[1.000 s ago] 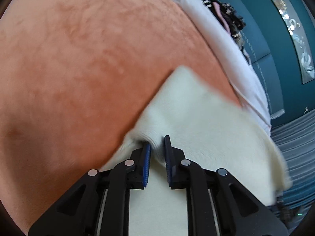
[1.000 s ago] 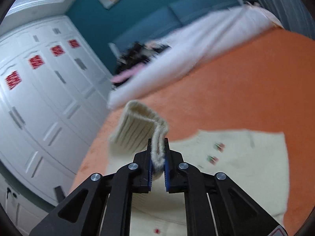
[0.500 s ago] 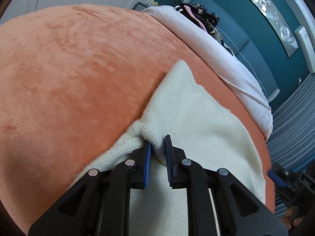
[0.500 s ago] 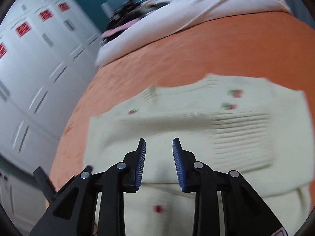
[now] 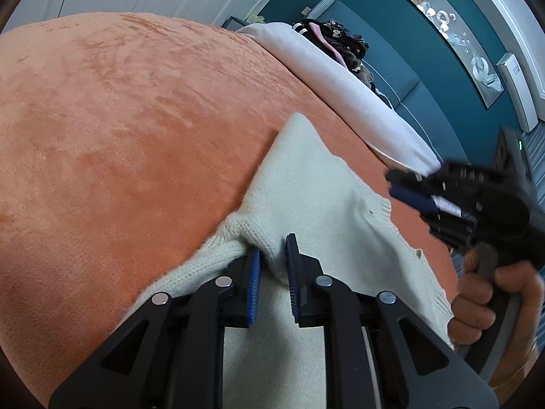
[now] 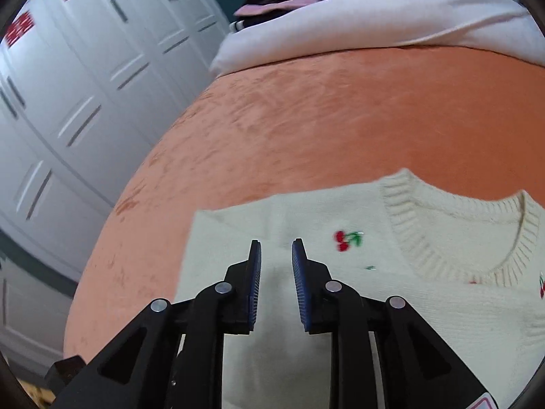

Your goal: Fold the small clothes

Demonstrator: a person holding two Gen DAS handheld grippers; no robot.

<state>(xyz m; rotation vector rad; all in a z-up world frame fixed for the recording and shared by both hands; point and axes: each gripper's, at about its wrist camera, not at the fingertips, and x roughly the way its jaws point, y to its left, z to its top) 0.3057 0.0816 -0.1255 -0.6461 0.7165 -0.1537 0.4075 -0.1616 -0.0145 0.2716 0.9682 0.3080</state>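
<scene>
The folded cuff seen pinched between the blue pads of the right gripper (image 6: 275, 284) a second ago has been let go: its jaws now stand apart with nothing between them, hovering above the cream knitted cherry-motif sweater (image 6: 425, 306). From this it is judged that one sleeve fold has been laid down and that the next fold is about to be set up. The left gripper (image 5: 274, 274) is kept clenched on a bunched ridge of the knit, as before.

The sweater is spread on the orange plush bedspread (image 5: 119, 129), its ribbed neckline (image 6: 460, 225) lying toward 2 o'clock in the right wrist view. One sweater is counted, two grippers, and three cherry motifs in view, one at the 3 o'clock edge. One white duvet (image 6: 374, 24) and one dark clothes heap (image 5: 344, 44) lie toward 12 o'clock.
</scene>
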